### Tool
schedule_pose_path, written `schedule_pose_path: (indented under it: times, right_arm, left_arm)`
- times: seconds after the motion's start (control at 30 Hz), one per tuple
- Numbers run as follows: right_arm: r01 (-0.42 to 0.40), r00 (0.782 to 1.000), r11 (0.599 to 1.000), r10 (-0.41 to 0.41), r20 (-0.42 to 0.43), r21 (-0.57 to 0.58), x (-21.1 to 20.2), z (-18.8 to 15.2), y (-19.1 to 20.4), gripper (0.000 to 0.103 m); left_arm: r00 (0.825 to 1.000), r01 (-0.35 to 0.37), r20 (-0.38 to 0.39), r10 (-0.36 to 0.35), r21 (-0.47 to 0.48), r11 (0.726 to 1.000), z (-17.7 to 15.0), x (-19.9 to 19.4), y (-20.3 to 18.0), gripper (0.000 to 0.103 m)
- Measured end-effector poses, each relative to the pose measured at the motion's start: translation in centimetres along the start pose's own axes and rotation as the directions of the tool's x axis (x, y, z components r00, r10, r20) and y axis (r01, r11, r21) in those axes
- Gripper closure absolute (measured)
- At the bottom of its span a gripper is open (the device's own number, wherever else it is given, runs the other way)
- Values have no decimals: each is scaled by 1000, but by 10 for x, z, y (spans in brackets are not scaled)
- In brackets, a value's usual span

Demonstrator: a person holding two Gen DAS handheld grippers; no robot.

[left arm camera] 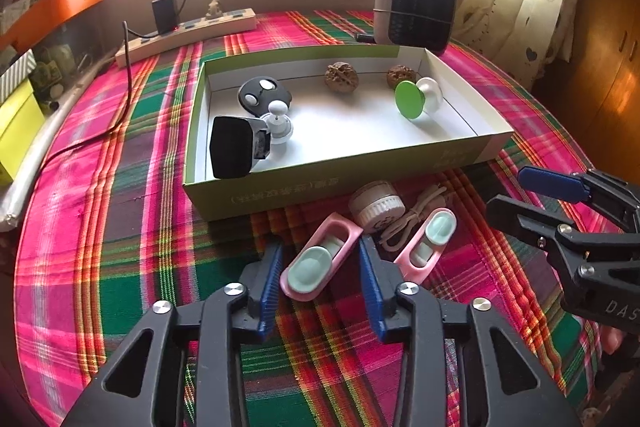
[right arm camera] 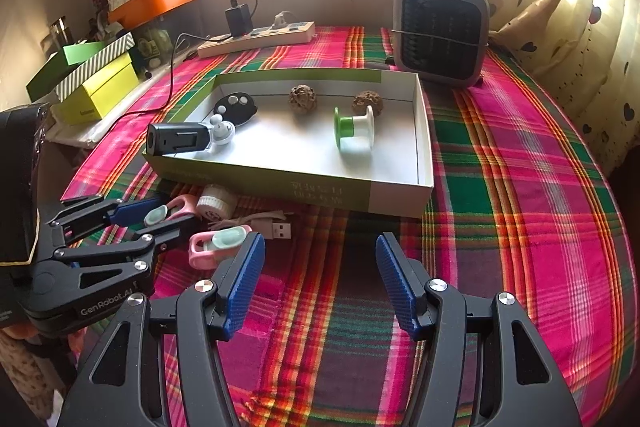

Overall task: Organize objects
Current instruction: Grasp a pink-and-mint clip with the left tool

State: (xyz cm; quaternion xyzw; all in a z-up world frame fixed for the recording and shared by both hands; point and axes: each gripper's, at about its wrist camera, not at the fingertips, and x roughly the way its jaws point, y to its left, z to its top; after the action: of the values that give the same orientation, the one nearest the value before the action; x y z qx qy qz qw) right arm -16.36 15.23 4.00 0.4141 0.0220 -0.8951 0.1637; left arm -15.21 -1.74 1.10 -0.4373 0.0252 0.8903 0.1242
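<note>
An open green-and-white box (left arm camera: pixel 280 187) (right arm camera: pixel 360 197) on the plaid cloth holds a black key fob (left arm camera: pixel 260 93), a black clip device (left arm camera: pixel 234 151), two walnuts (left arm camera: pixel 341 75), and a green-and-white spool (left arm camera: pixel 416 98) (right arm camera: pixel 354 127). In front of the box lie two pink clips with mint pads (left arm camera: pixel 316 261) (left arm camera: pixel 428 241), a cream round cap (left arm camera: pixel 376 207) and a beige USB cable (right arm camera: pixel 272 225). My left gripper (left arm camera: pixel 320 279) is open, its fingers either side of the nearer pink clip. My right gripper (right arm camera: pixel 320 279) is open and empty over bare cloth.
A small heater (left arm camera: pixel 416 7) (right arm camera: pixel 442 31) stands behind the box. A power strip (left arm camera: pixel 188 35) with a black charger and trailing cable lies at the back left. Boxes (right arm camera: pixel 96 83) stack at the left edge. Curtains hang at the right.
</note>
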Motion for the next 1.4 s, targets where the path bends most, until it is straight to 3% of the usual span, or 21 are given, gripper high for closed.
schedule_pose_path:
  times: [0.2, 0.87, 1.4]
  right_arm:
    - [-3, 1000, 1000, 3, -11, -4, 2, -2, 3, 44]
    - [-88, 995, 995, 85, -51, -45, 17, -3, 48, 44]
    - [-16, 997, 1000, 15, -71, -7, 30, -1, 55, 44]
  left_arm:
    - [1000, -18, -1, 18, -10, 1000, -3, -1, 0, 87]
    - [999, -35, 9, 36, -117, 993, -29, -23, 24, 87]
    - [999, -29, 18, 32, -144, 989, -32, -26, 30, 87]
